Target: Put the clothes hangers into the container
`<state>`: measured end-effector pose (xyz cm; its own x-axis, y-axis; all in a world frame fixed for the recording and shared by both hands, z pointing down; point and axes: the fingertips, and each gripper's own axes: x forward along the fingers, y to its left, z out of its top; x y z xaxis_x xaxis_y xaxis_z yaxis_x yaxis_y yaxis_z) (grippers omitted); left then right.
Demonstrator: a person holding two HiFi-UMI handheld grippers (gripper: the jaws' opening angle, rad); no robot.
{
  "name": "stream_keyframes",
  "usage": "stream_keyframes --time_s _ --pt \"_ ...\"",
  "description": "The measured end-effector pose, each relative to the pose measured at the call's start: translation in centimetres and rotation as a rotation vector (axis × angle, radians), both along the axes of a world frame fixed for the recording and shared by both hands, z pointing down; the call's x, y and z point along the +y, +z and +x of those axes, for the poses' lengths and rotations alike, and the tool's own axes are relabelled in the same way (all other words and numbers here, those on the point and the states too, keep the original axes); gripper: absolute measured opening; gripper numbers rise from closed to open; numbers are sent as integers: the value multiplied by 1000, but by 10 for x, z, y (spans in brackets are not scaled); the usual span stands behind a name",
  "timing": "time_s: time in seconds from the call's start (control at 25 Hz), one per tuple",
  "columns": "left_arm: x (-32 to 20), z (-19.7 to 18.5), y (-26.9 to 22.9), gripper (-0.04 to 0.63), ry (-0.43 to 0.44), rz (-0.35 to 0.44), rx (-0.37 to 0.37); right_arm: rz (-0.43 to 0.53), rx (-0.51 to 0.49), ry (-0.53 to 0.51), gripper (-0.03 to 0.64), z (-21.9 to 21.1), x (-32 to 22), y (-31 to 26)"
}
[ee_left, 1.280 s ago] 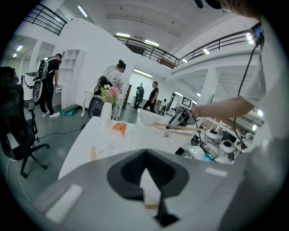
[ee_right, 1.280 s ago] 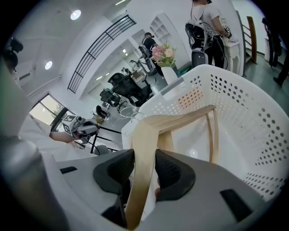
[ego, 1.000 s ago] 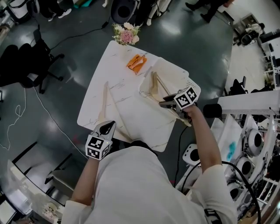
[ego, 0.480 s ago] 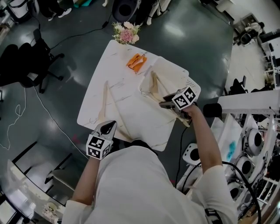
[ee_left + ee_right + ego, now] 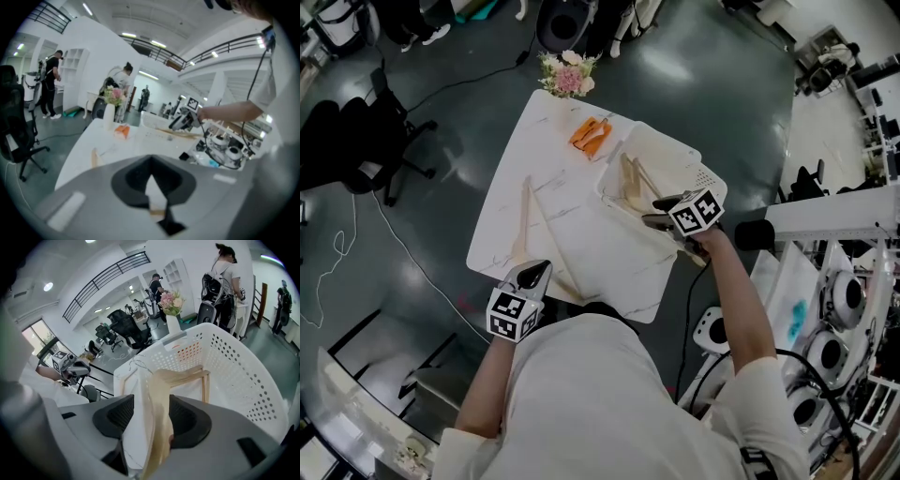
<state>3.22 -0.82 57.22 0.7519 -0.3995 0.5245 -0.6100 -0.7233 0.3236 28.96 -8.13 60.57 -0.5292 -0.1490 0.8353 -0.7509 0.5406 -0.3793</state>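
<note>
Partly behind right gripper (image 5: 652, 222): wooden hanger (image 5: 629, 183).

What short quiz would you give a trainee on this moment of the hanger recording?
1. The hanger outside the basket lies: A on the floor, B on the left side of the table, C on a chair.
2. True or false: the orange item lies inside the basket.
3. What stands between the right gripper's jaws?
Key: 1 B. 2 false, it lies on the table. 3 a wooden hanger; the jaws have just been opening.
</note>
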Motion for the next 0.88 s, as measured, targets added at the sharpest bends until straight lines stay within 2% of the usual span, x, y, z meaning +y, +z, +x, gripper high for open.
stream_keyframes --time_s 0.24,0.52,0.88 --pt "0 2 -5 2 18 16 9 120 -52 121 207 -4 -7 -21" --pt "2 3 -10 2 47 29 14 152 -84 177 204 -14 7 -28" --pt "-3 1 -13 2 62 45 28 208 -140 277 77 -29 25 -39"
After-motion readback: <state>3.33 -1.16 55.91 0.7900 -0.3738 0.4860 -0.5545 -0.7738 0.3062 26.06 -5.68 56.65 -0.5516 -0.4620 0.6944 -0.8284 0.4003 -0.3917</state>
